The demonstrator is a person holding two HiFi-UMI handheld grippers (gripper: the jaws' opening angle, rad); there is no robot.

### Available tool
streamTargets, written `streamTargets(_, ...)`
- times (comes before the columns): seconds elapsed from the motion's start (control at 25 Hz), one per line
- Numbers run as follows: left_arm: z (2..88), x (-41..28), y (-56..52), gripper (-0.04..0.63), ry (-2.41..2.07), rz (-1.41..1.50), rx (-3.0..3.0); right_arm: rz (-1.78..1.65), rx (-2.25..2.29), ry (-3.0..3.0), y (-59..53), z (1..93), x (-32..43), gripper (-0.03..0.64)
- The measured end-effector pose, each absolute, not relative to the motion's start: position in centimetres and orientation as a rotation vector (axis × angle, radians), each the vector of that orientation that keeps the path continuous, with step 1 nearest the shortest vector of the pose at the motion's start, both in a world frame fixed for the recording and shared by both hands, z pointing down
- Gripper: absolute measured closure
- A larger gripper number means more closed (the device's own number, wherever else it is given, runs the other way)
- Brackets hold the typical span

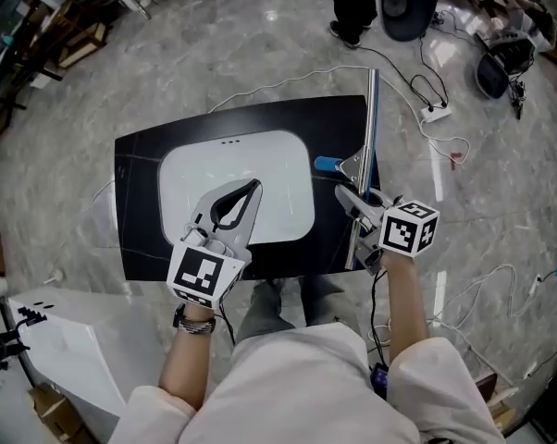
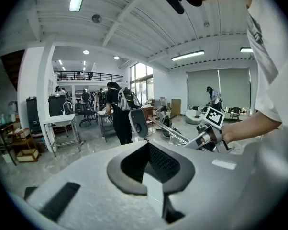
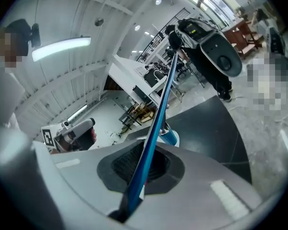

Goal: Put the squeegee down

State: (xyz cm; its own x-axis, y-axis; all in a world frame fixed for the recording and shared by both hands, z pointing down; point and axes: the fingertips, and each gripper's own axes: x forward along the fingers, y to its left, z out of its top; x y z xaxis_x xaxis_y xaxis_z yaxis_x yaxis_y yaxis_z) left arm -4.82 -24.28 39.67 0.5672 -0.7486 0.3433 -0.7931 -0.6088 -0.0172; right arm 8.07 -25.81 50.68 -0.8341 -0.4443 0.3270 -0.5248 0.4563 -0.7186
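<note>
R gripper [image 3: 143, 174] clamps squeegee [image 3: 158, 114] handle btwn jaws.

No legible text, label or number anywhere

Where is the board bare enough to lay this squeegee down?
Bare: the far half of the white panel, and the strips of black board along its far and left edges. Crowded: the right edge, where the right gripper holds the squeegee; the left gripper hangs over the panel's near part. Cables cross the floor at right.
</note>
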Motion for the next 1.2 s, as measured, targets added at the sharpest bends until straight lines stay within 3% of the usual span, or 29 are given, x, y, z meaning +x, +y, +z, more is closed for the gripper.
streamTargets(0.56, 41.6, -3.5, -25.7, 0.596, -1.343, 0.51, 2.6, 1.698, 0.75, -2.516, -26.9, 56.9, 8.0, 0.612)
streamTargets(1.2, 42.8, -2.2, -25.7, 0.597, -1.329, 0.581, 2.608, 1.678, 0.801, -2.381, -26.4, 61.5, 10.1, 0.598)
